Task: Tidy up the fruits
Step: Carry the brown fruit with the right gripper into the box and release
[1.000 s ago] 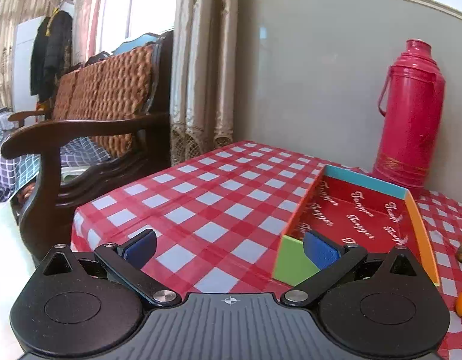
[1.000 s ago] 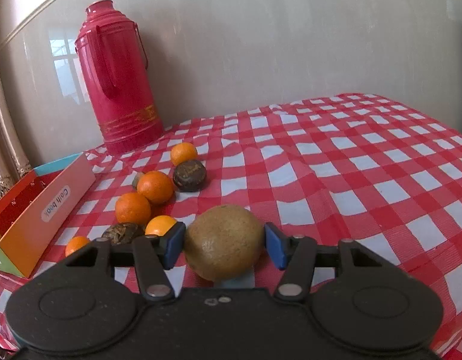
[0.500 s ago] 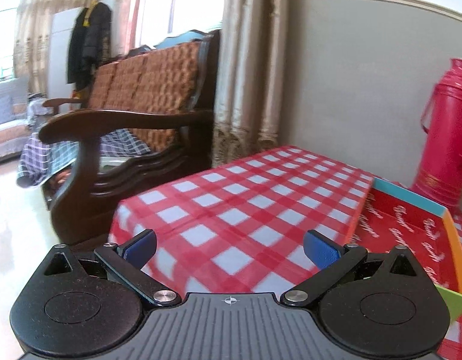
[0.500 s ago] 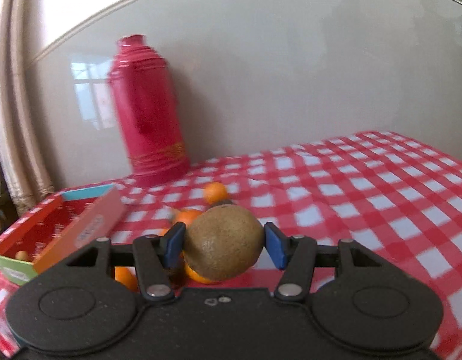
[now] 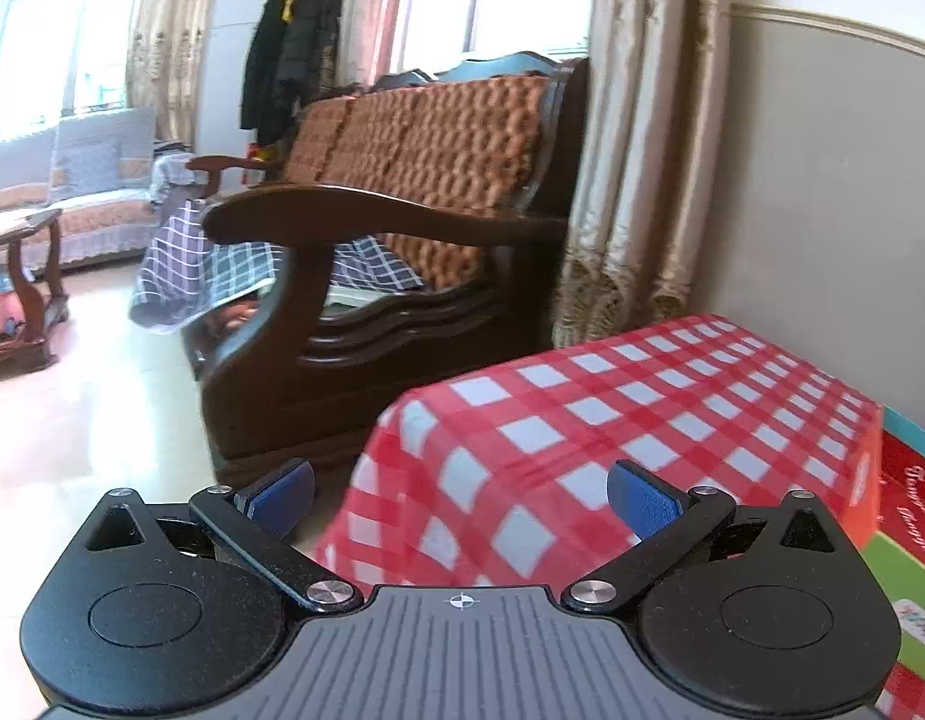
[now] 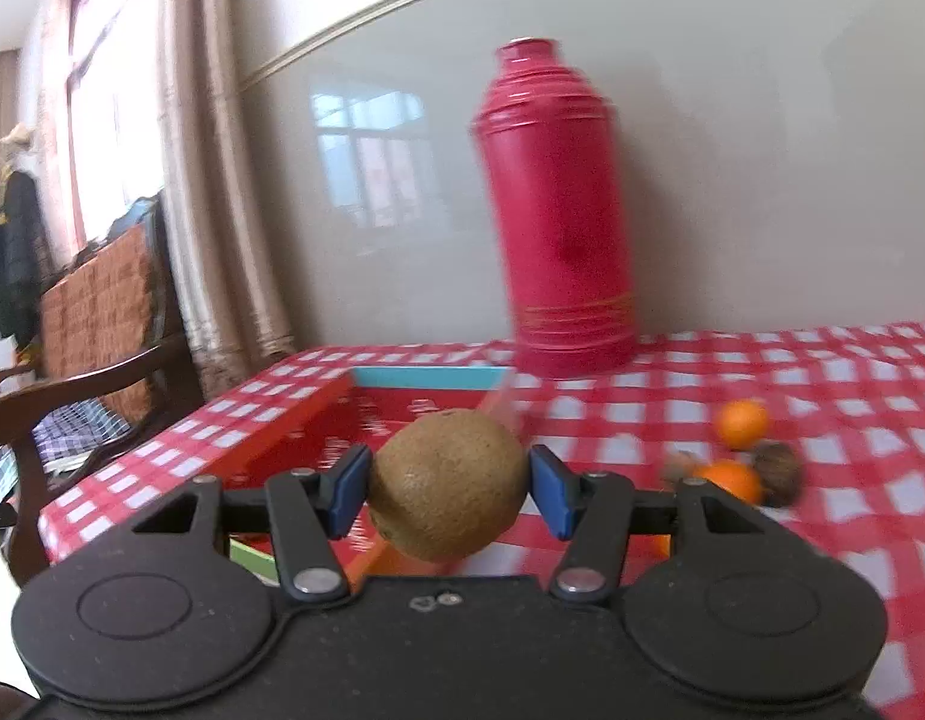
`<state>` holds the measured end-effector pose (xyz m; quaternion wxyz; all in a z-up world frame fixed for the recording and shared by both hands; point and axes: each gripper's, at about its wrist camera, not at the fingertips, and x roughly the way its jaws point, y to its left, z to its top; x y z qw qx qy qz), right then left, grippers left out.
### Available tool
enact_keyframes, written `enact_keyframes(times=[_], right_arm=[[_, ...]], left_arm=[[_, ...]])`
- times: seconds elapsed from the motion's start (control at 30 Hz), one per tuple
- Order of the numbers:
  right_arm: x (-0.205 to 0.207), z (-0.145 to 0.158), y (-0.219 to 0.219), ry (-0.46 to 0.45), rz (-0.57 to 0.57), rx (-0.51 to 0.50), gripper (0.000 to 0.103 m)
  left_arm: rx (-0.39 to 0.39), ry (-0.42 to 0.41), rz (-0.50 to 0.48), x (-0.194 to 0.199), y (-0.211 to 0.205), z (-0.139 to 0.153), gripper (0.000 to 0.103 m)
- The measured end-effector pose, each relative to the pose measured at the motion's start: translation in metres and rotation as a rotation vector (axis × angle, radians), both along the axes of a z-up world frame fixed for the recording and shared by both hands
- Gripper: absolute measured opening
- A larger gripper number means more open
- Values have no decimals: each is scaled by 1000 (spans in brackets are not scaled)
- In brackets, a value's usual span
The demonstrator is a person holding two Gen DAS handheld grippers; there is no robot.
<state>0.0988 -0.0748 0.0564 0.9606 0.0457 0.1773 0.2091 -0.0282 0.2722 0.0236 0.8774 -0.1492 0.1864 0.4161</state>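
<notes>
My right gripper is shut on a brown kiwi, held in the air in front of the open cardboard box with its red inside and blue far wall. Small oranges and dark brown fruits lie on the checked cloth to the right of the box. In the left wrist view my left gripper is open with nothing between its blue pads, above the table's left corner. Only the box's left end shows at that view's right edge.
A tall red thermos stands behind the box against the grey wall. A dark wooden sofa with a brown cushion sits just left of the red checked table. Curtains hang in the corner.
My right gripper has swung left and risen with the kiwi, from beside the fruit pile to in front of the box. My left gripper has turned left, away from the box toward the sofa.
</notes>
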Motion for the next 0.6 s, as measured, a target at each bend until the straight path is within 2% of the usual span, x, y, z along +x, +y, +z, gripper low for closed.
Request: enact_keyframes(times=[0.3, 0.6], right_arm=[[22, -5, 52, 62, 92, -42, 49], [40, -11, 77, 137, 95, -113, 49]], left_arm=[[-7, 6, 61, -15, 24, -6, 103], [-12, 6, 88, -21, 33, -9, 103]])
